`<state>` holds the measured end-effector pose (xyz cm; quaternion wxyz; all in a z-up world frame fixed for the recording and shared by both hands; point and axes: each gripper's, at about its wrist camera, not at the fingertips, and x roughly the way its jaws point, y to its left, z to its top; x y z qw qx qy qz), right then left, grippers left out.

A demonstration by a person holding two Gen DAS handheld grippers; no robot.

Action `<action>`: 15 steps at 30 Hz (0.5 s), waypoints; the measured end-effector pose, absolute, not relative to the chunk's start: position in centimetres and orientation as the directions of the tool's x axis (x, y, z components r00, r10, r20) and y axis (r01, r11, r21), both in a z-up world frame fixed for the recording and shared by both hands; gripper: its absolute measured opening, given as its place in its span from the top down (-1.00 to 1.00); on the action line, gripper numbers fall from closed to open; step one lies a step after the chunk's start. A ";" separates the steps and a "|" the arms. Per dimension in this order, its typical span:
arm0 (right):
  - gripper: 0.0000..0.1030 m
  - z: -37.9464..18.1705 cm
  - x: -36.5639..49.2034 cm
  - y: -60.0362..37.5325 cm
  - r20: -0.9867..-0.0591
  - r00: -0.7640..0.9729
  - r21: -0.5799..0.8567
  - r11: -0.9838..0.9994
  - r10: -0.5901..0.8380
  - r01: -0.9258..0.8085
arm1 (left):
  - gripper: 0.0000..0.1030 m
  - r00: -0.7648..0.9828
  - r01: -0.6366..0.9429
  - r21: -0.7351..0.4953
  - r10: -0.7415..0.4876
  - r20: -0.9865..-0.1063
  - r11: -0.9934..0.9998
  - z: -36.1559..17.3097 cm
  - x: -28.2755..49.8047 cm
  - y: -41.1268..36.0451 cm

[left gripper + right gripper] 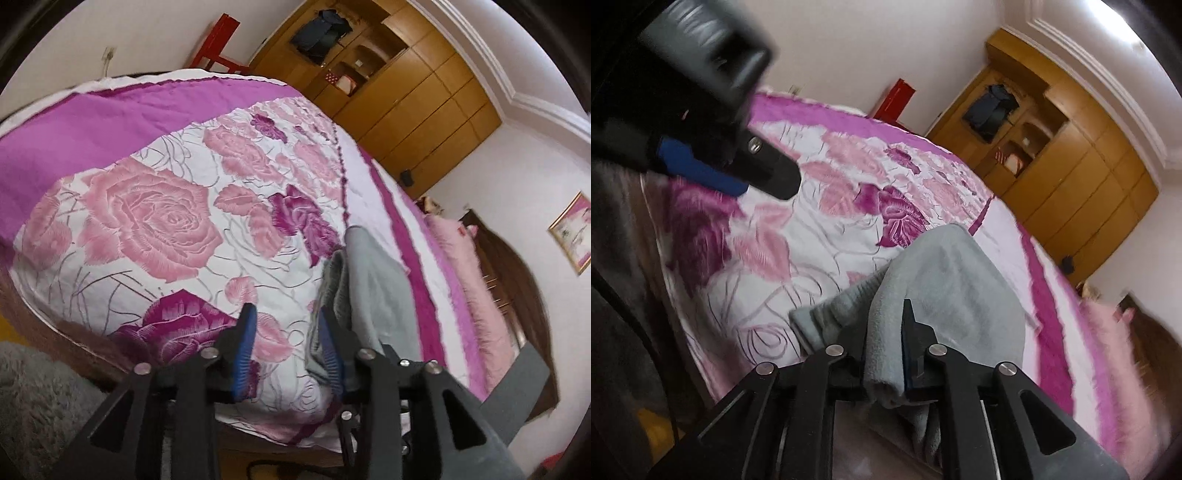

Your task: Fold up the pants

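Observation:
Grey pants [373,288] lie folded in a long strip near the front edge of the flowered bedspread [147,221]. My left gripper [286,310] is open just left of them. Its right blue pad [330,350] touches the ribbed edge of the cloth, and only bedspread shows in the gap. In the right wrist view the pants [945,280] run away from me. My right gripper [882,321] is shut on a bunched fold at their near end, and cloth hangs below it over the bed's edge. One finger of the left gripper [768,173] shows blurred at the upper left.
A wooden wardrobe [406,92] with dark clothes hanging on it fills the far wall. Beyond the bed stands a red chair [221,44]. A pink fluffy pillow [465,266] lies against the brown headboard [517,280] on the right. A grey shaggy rug [37,398] covers the floor at lower left.

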<state>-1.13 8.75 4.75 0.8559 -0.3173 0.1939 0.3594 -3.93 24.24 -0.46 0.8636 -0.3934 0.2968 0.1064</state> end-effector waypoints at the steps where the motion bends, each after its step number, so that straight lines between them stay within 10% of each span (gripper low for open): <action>1: 0.62 5.9 -0.8 7.3 -0.561 0.619 -0.307 0.556 0.550 -0.772 | 0.27 0.810 -0.394 -0.638 -0.077 -0.581 0.662 -0.4 -3.9 24.4; 6: -0.08 9.4 -0.1 0.1 -0.460 0.557 -0.017 0.621 0.691 -0.784 | -0.18 0.809 -0.303 -0.688 -0.204 -0.551 0.659 0.4 -1.8 23.8; 15: -0.16 7.8 3.6 -7.6 -0.498 0.603 0.175 0.753 0.623 -0.634 | -0.15 0.739 -0.230 -0.695 -0.342 -0.580 0.682 0.0 4.7 21.2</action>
